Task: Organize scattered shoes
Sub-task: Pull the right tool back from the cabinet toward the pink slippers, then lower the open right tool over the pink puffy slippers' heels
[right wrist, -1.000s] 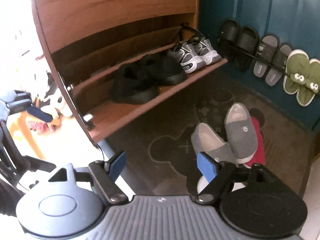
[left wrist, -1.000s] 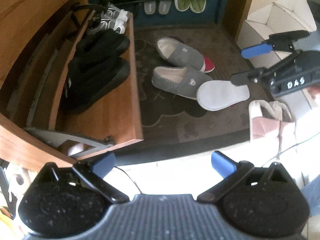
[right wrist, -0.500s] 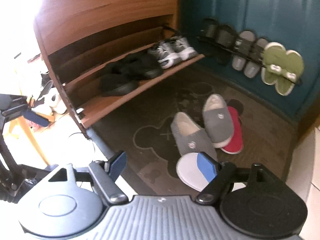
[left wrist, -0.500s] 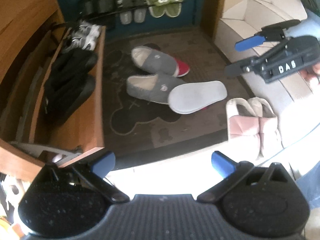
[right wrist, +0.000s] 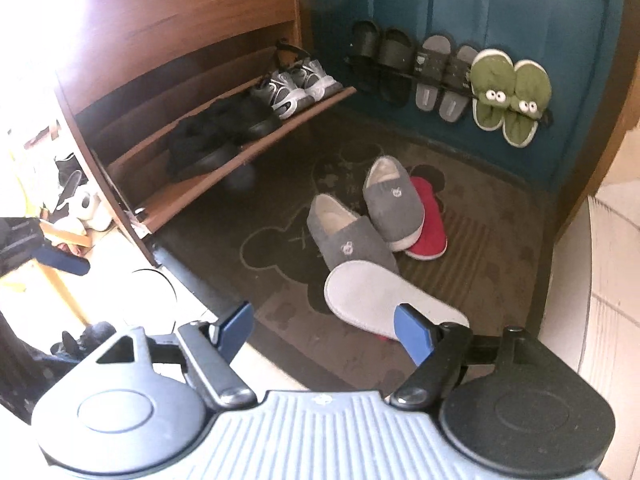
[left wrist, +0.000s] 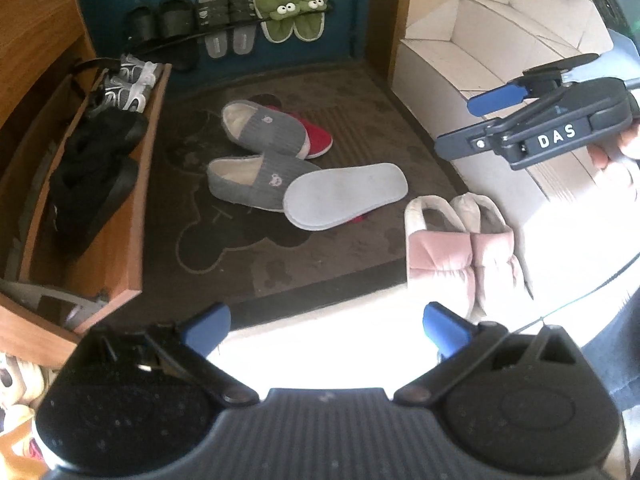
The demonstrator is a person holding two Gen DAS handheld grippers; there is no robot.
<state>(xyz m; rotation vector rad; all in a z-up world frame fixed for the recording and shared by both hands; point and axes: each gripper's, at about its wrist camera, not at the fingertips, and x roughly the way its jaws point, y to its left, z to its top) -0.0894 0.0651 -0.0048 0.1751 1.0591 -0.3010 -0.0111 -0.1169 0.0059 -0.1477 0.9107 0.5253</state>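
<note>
Floor: dark patterned mat (left wrist: 224,264), blue door (right wrist: 520,12) beyond.
Grey slippers (left wrist: 256,184): scattered mid-mat, one red slipper (left wrist: 344,196) overturned.
Left gripper (left wrist: 324,326): spread, empty.
Right gripper (right wrist: 322,326): spread, empty.

Both claws (left wrist: 324,326) (right wrist: 326,326) — farther back from slippers (left wrist: 264,182)

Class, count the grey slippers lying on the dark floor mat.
2. One grey slipper lies farther back, overlapping a red slipper; the other lies nearer, beside an upturned white sole. None seems hidden.
</note>
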